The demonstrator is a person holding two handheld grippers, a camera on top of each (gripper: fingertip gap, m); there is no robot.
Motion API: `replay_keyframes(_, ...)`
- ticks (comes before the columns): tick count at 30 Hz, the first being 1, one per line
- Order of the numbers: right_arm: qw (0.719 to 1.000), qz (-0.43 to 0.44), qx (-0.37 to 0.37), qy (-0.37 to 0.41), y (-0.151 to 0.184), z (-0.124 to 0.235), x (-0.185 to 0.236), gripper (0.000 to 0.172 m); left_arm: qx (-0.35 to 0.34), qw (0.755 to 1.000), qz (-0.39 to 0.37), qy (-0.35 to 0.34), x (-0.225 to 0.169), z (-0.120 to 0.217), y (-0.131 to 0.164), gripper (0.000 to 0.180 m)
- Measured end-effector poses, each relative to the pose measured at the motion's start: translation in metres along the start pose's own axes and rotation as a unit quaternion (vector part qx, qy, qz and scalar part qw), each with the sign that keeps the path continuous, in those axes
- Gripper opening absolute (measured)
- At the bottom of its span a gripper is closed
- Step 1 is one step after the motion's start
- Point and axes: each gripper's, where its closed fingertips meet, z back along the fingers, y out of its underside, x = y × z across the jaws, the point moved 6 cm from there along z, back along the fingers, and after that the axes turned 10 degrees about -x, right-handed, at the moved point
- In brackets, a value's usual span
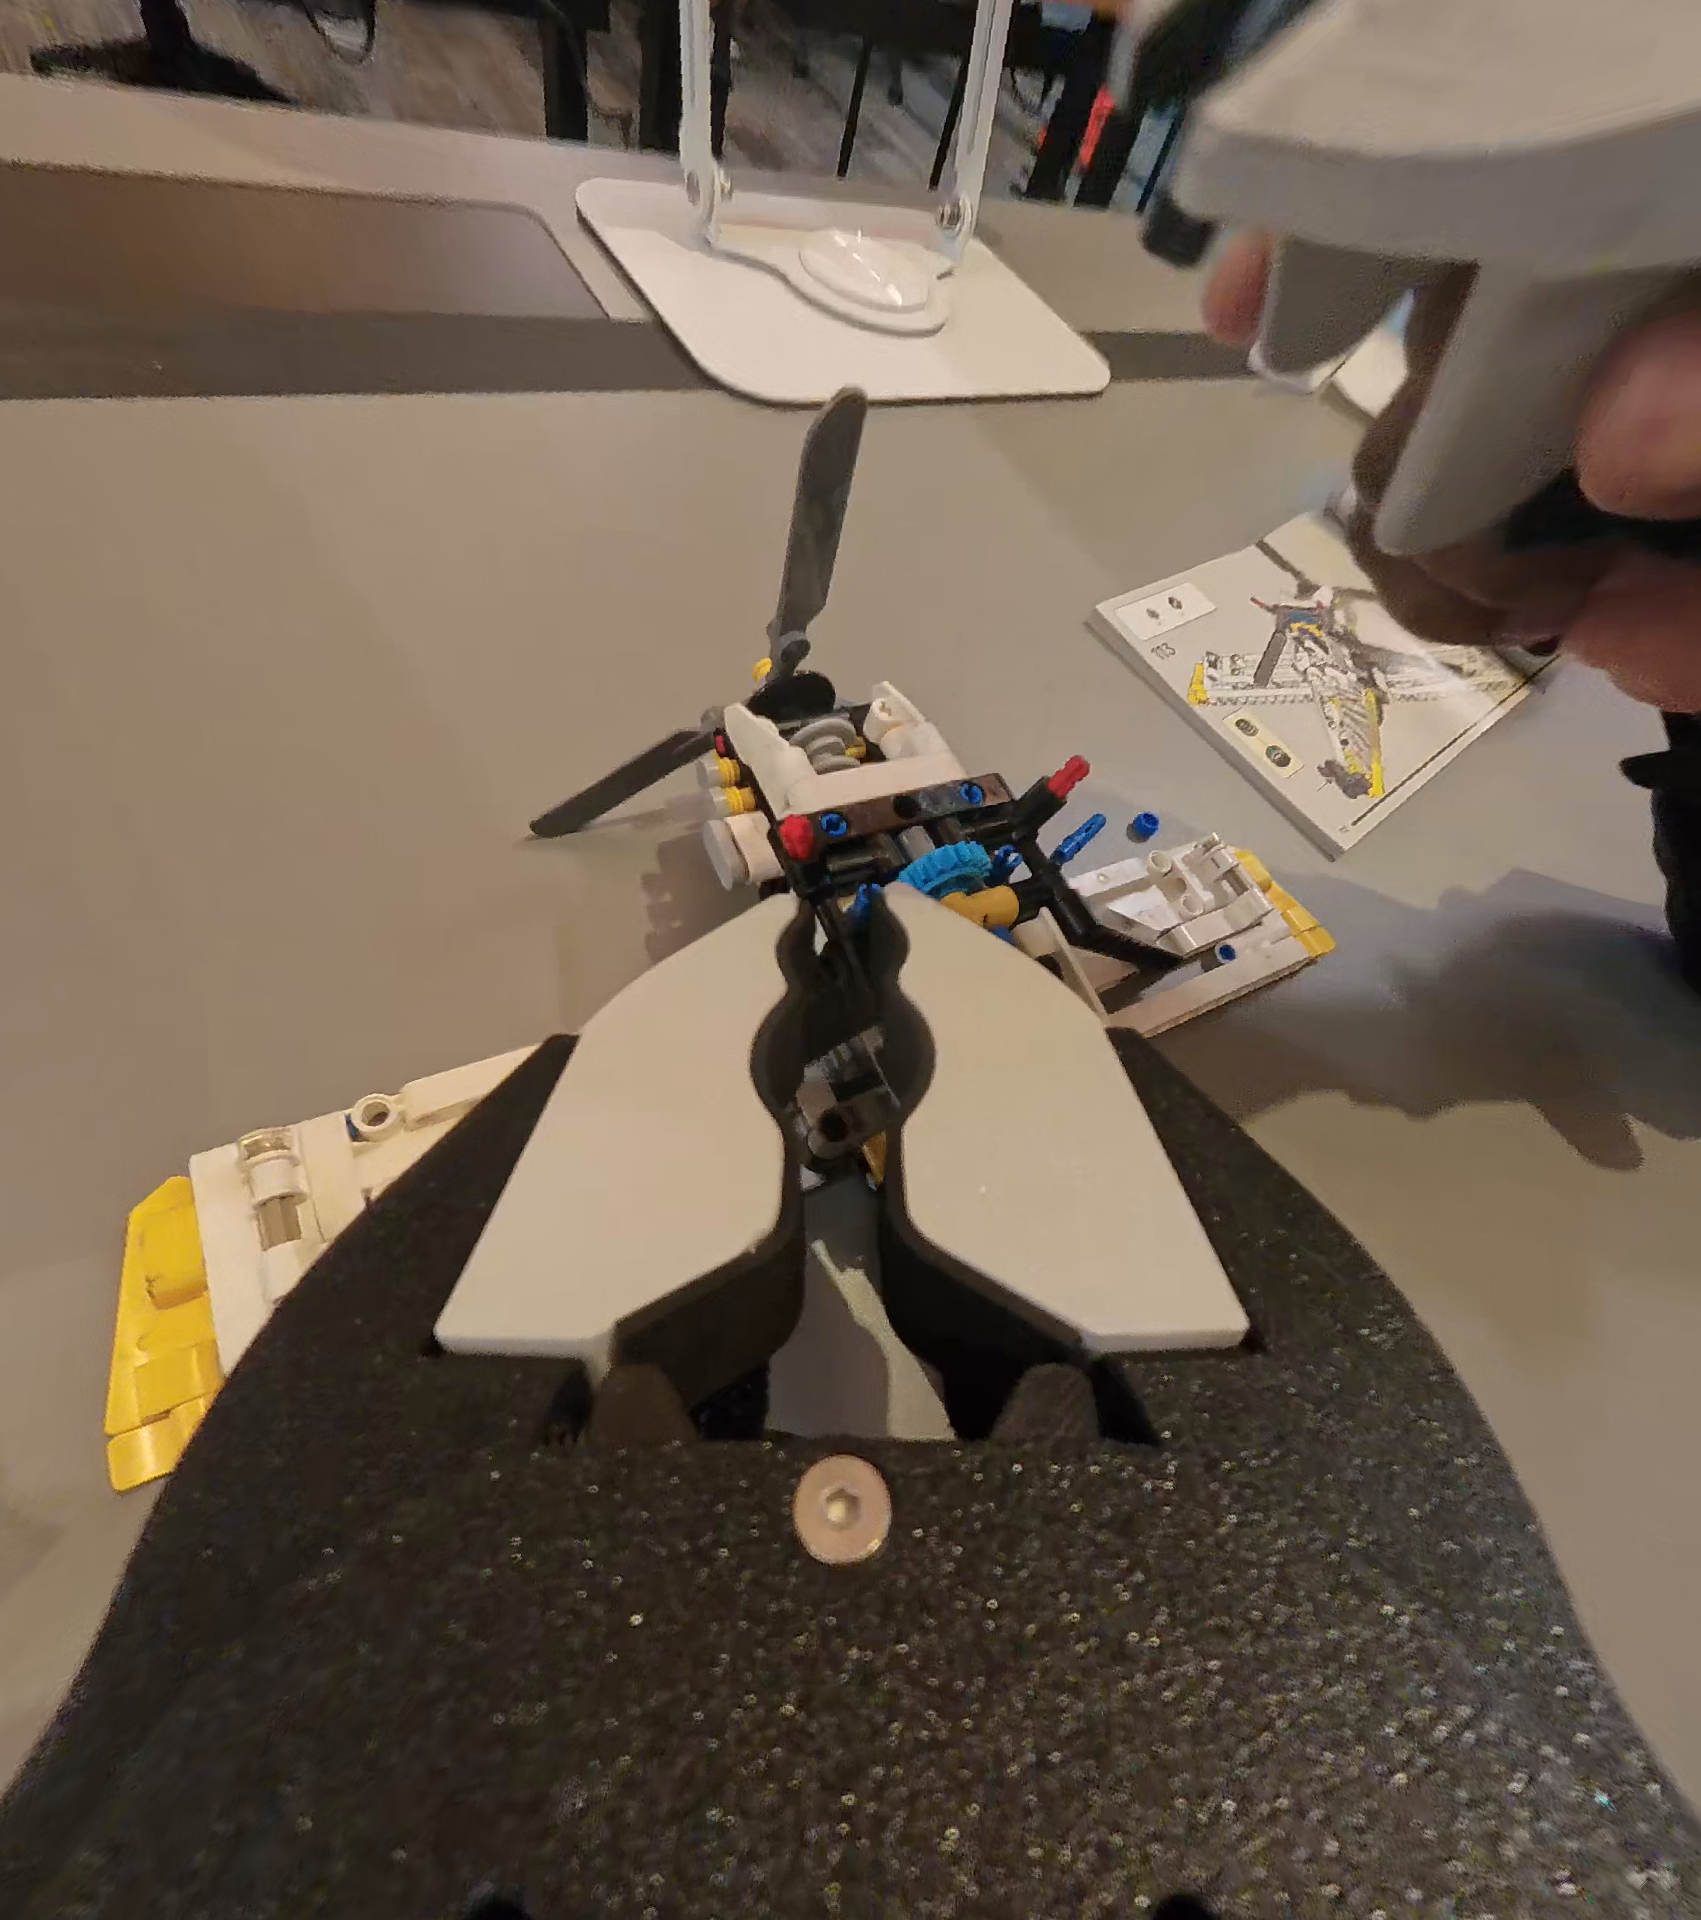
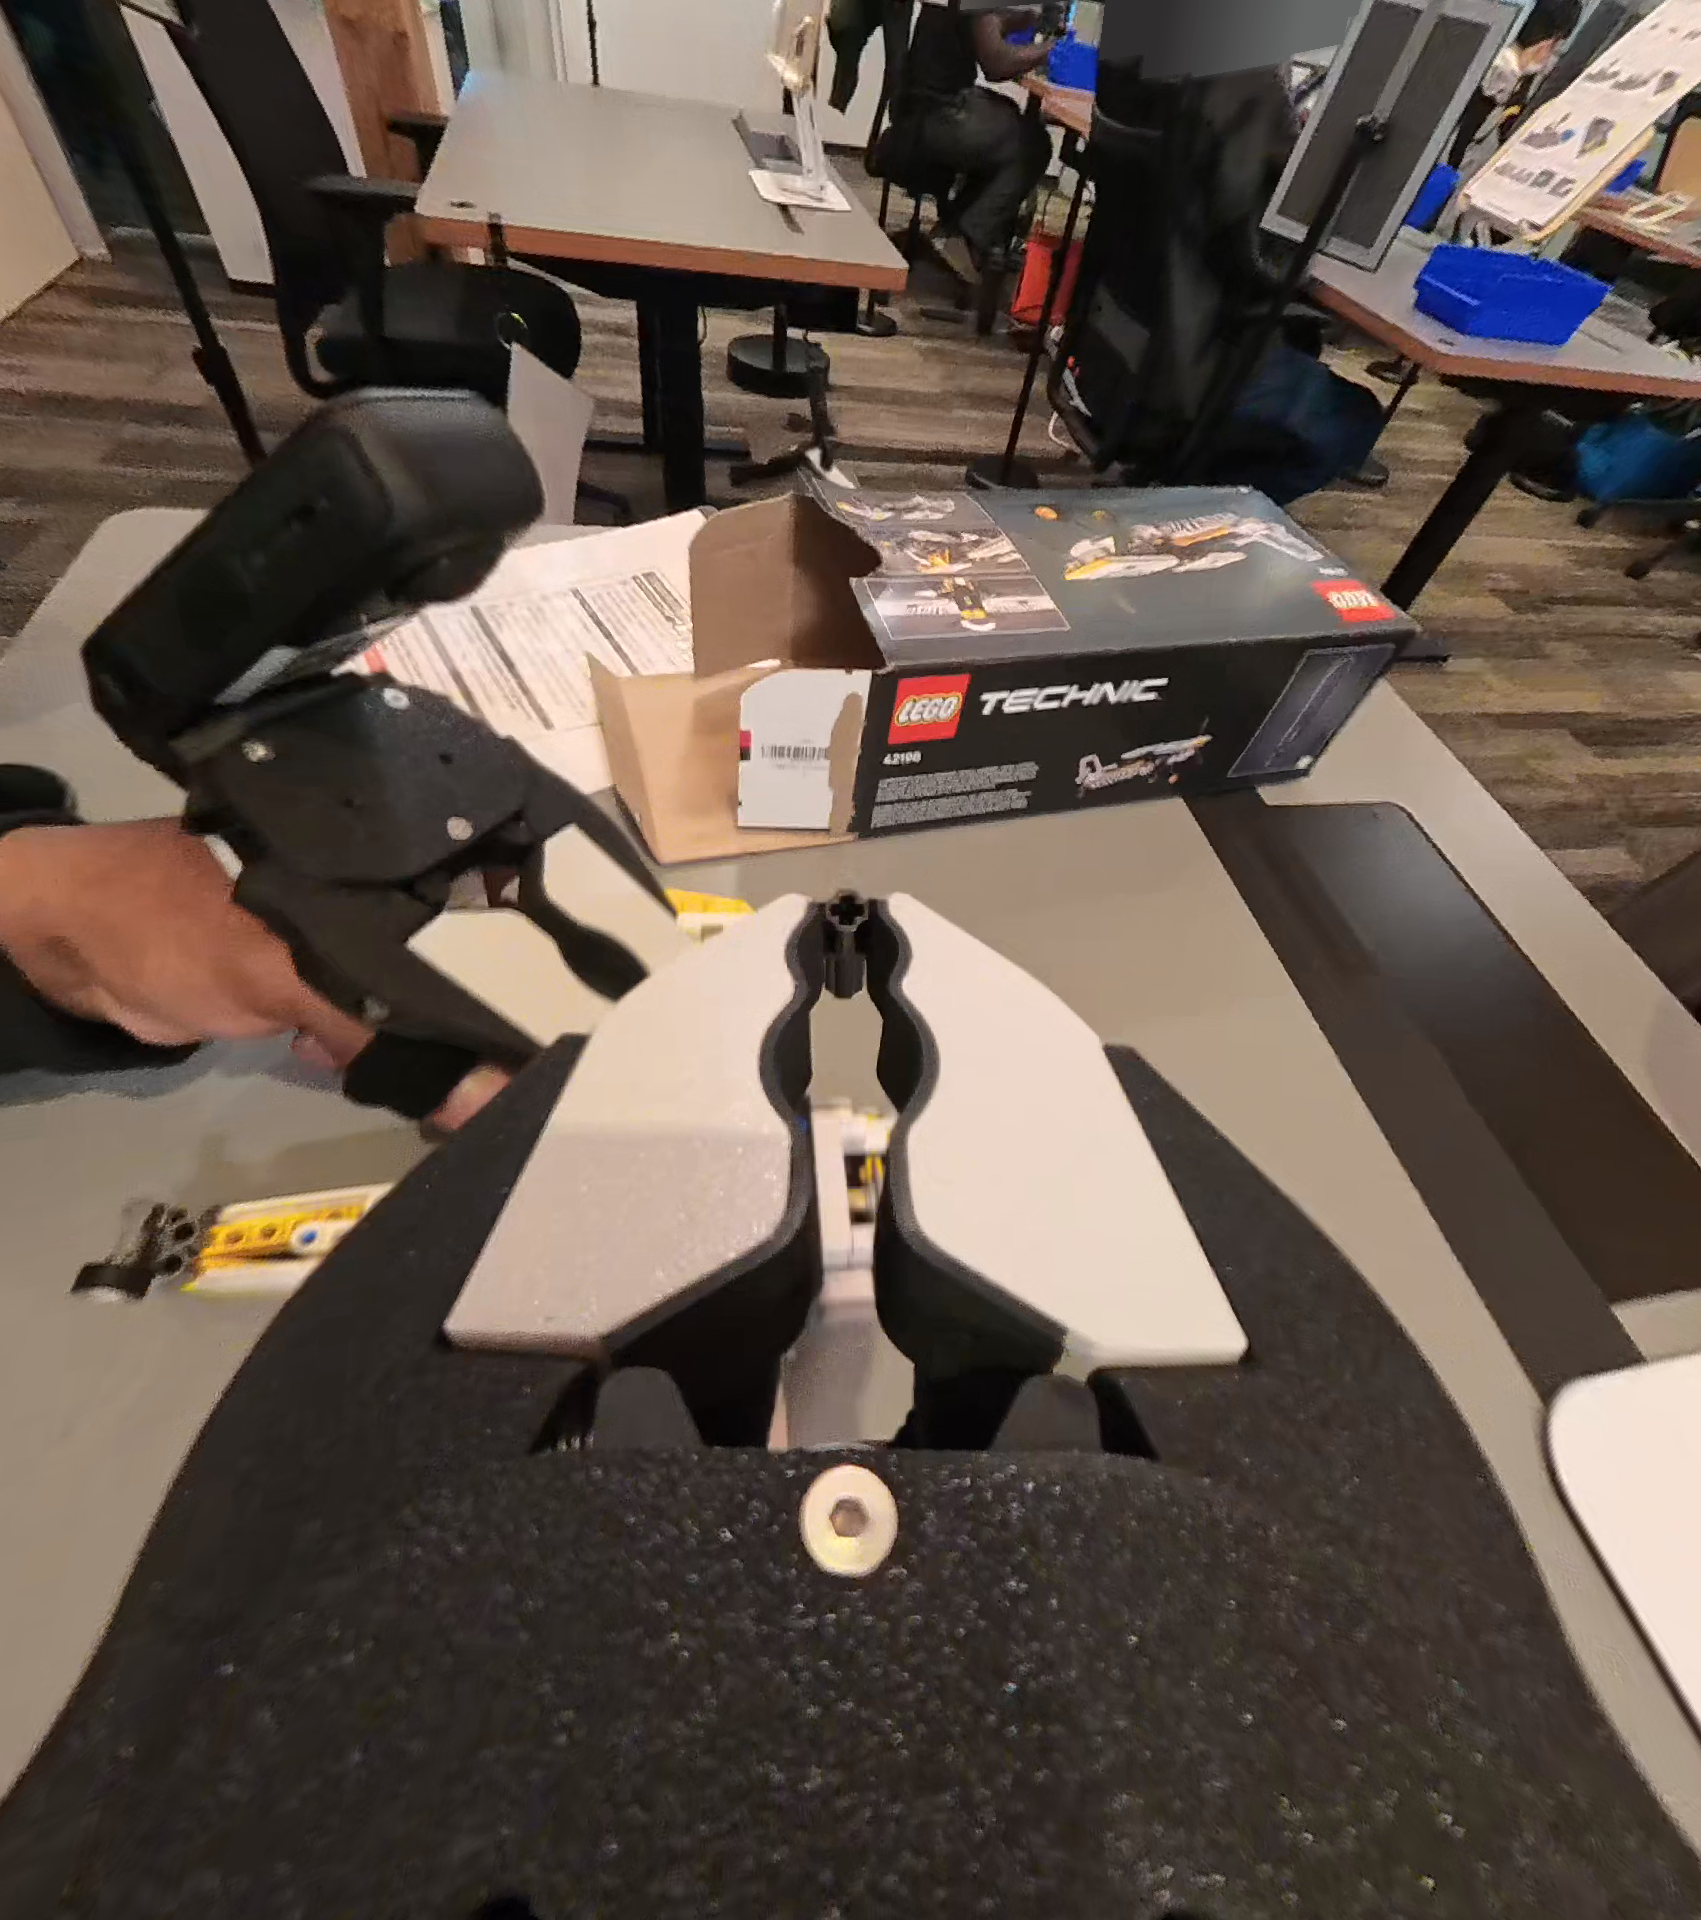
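Tongs on black frame, mid-table

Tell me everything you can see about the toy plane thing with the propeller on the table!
The toy plane is a half-built brick model on the grey table. Its nose points away, with long dark propeller blades, one raised, one low. The body looks plastic: white panels, a black frame with red and blue pins, a blue gear, yellow bits. The left gripper has its jaws closed on a black bar at the near end.
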Motion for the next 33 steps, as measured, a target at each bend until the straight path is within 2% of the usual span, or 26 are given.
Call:
replay_keyframes(2,1.000,0.000,0.005,0.013,-0.001,0.020,0.002,0.007,-0.005,1.000,-0.008,-0.002,0.001,0.004,-0.002,0.009)
replay_keyframes(6,0.999,0.007,0.014,0.049,-0.003,0.082,0.013,0.007,-0.060,0.998,0.007,0.006,0.002,0.020,-0.015,0.014)
replay_keyframes(11,0.984,0.020,0.056,0.168,-0.001,0.197,0.022,0.008,-0.088,0.996,-0.022,0.012,-0.003,0.036,-0.020,0.014)
replay_keyframes(17,0.917,0.031,0.166,0.360,-0.003,0.378,0.010,0.008,-0.095,0.990,-0.094,0.033,-0.022,0.039,-0.019,0.014)
replay_keyframes(20,0.879,-0.014,0.234,0.415,0.024,0.457,0.000,0.008,-0.090,0.988,-0.116,0.043,-0.032,0.039,-0.018,0.014)
replay_keyframes(22,0.861,-0.068,0.259,0.433,0.050,0.497,-0.005,0.008,-0.080,0.987,-0.133,0.035,-0.035,0.039,-0.017,0.014)
replay_keyframes(27,0.837,-0.150,0.286,0.442,0.103,0.551,-0.006,0.008,-0.074,0.986,-0.146,0.014,-0.038,0.046,-0.018,0.016)
replay_keyframes(32,0.824,-0.185,0.292,0.448,0.136,0.567,-0.007,0.008,-0.068,0.989,-0.133,-0.005,-0.036,0.051,-0.012,0.016)
replay_keyframes(33,0.823,-0.188,0.294,0.448,0.139,0.568,-0.006,0.014,-0.067,0.989,-0.130,-0.008,-0.035,0.052,-0.011,0.017)
